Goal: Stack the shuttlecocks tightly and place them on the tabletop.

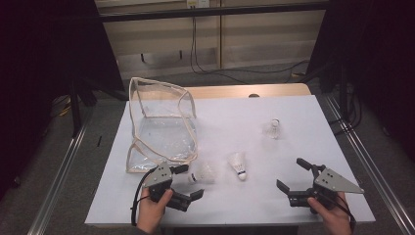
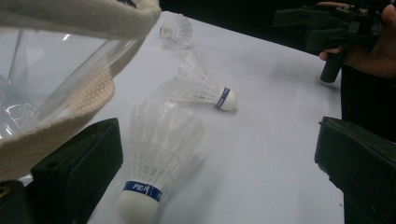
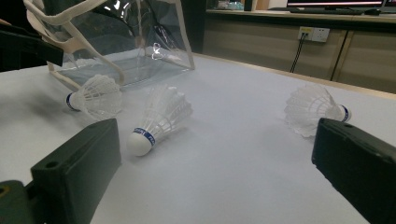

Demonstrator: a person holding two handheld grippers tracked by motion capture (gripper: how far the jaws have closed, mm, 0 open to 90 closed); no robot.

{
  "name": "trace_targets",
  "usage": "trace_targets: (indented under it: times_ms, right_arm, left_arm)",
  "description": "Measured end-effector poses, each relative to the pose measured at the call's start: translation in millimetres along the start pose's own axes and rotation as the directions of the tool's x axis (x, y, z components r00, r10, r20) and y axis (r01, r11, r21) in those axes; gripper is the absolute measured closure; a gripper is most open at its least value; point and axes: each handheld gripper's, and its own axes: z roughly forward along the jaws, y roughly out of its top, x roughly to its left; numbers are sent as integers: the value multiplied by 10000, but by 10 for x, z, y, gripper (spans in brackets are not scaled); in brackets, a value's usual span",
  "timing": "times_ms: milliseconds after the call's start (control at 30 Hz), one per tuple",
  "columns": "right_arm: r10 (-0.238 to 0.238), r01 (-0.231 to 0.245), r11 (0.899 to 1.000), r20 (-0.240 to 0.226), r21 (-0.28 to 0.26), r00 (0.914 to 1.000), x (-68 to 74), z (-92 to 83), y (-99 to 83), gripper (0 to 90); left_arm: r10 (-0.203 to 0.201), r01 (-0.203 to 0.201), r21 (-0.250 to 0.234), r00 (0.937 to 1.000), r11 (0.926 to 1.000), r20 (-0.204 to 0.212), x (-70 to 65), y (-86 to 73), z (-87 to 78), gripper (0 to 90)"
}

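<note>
White feathers fan out from a rounded cork tip banded in blue on the nearest shuttlecock (image 2: 156, 163), which lies on its side on the bench (image 1: 293, 127), just beside the left tongs (image 1: 188, 182) and between their spread jaws in the left gripper view. These tongs gape wide and hold nothing. A second shuttlecock (image 1: 239, 165) of the same make lies a little to the right, cork pointing toward the near edge. A third shuttlecock (image 1: 274, 129) sits farther off to the right, well apart from the other two. The bench top is a smooth, matte, pale sheet. At far left stands a clear plastic bag (image 1: 161, 127) with soft, glossy walls and a cream woven trim along its edges, its mouth sagging open toward the near side. The right tongs (image 1: 293, 175) rest at near right, jaws wide apart and empty, held in a hand (image 1: 333, 213).
</note>
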Motion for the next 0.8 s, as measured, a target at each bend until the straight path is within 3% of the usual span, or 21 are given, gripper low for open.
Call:
trace_targets:
  times_ms: [667,800]
  right_arm:
    - [-19,19,10000,27,-2,10000,-2,-1,0,7]
    - [-22,22,10000,18,-1,10000,-3,-1,0,7]
  left_arm:
    - [170,-158,352,9993,9993,-329,-127,97,247,15]
    - [18,-2,382,9991,9993,-427,-143,111,285,15]
